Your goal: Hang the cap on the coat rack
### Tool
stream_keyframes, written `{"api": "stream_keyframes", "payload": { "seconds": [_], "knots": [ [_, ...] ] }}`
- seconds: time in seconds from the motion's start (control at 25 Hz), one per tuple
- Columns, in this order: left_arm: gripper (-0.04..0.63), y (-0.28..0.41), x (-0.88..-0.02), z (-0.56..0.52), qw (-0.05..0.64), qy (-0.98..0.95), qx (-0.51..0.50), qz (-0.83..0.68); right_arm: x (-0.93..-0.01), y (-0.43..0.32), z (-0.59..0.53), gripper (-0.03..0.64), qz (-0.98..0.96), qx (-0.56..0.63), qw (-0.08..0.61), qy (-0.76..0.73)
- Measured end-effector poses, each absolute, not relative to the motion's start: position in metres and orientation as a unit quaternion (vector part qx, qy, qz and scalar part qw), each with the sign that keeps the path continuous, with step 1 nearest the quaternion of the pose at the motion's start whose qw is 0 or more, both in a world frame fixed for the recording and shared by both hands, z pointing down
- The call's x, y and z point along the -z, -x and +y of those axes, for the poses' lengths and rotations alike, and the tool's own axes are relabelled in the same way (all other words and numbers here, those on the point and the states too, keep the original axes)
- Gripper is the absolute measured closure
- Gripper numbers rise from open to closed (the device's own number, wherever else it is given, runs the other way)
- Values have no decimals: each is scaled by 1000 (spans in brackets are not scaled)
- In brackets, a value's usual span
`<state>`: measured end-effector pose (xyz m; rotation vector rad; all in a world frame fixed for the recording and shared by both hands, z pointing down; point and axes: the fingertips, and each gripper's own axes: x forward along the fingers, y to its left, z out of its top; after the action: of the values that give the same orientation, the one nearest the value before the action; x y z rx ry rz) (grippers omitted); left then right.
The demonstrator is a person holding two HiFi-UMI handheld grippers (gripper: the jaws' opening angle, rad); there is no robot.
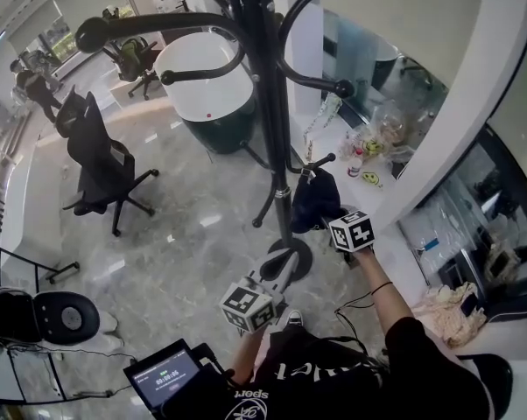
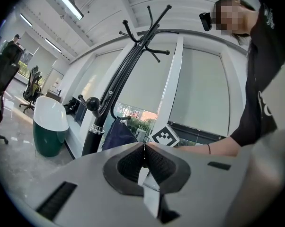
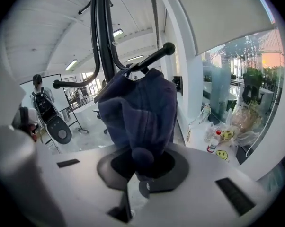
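A dark navy cap (image 1: 316, 201) hangs from a low hook (image 1: 322, 159) of the black coat rack (image 1: 268, 103). In the right gripper view the cap (image 3: 140, 110) drapes over the hook's ball-tipped arm (image 3: 157, 55), and my right gripper (image 3: 142, 163) is shut on the cap's lower end. Its marker cube (image 1: 351, 231) shows just right of the cap. My left gripper (image 2: 143, 153) is shut with nothing in it, held lower at the left near the rack's base (image 1: 291, 259). From there the cap (image 2: 118, 135) and the rack pole (image 2: 99, 126) lie ahead.
A black office chair (image 1: 101, 169) stands on the marble floor at the left. A white and green round tub (image 1: 207, 86) sits behind the rack. The window ledge (image 1: 338, 151) at the right holds bottles and smiley items (image 1: 368, 178). A tablet (image 1: 163, 374) is by the person's legs.
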<state>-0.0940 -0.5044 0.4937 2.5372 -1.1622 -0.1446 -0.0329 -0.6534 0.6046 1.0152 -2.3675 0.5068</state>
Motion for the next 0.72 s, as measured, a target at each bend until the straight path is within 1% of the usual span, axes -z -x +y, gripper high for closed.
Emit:
{"api": "stream_keyframes", "payload": {
  "seconds": [0.04,0.08,0.12,0.16,0.24,0.44,0.72],
  "knots": [
    [589,95,-493,-503,172,-894,50,-411,-605,30,-654,583,-867,-178,261,-385],
    [589,96,-491,-503,172,-893,49,-412,-606,28,-653,534,-863,-172,269,-392],
    [589,97,-489,-502,172,-892,48,-415,-607,26,-652,409,-859,-169,276,-396],
    [589,99,-486,-501,173,-891,48,-417,-607,25,-650,357,-857,-169,281,-397],
    [590,101,-485,-499,173,-890,49,-419,-603,20,-647,354,-853,-170,276,-408],
    [589,98,-487,-485,165,-893,52,-416,-587,2,-622,350,-847,-186,233,-439],
    [589,79,-483,-453,161,-897,52,-408,-545,1,-543,351,-877,-210,123,-413]
  ]
}}
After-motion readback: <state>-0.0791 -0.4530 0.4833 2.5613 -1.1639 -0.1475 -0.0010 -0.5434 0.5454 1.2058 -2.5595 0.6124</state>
